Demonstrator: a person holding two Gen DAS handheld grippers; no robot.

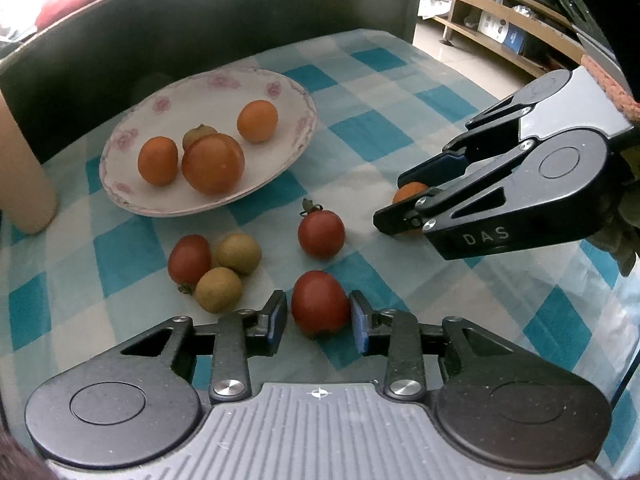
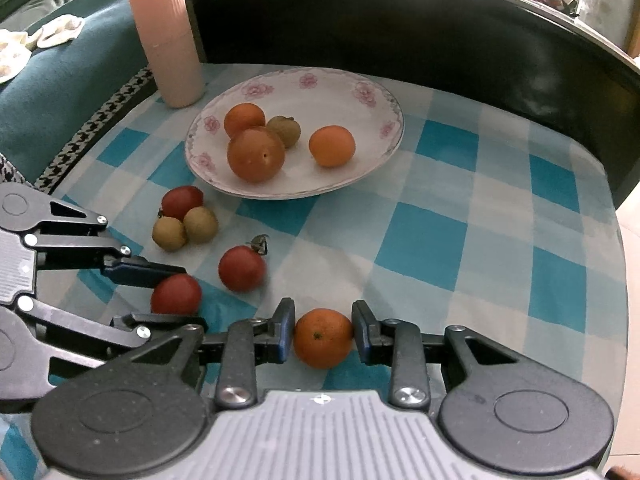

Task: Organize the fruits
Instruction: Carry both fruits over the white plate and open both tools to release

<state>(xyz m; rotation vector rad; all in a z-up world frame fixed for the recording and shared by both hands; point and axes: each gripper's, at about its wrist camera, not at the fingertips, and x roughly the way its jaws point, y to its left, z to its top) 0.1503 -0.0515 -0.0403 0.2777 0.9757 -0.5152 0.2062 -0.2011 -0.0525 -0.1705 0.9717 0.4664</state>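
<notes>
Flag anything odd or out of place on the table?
Nothing damaged or spilled. One longan sits on the plate among orange fruits, while its two matches lie on the cloth beside a cherry tomato.

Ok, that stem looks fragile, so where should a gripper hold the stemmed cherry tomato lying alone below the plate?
Probably across the round belly of the stemmed cherry tomato, fingers closing on its smooth sides, coming from the near side. Its stem points toward the plate, so that approach stays clear of it.
</notes>
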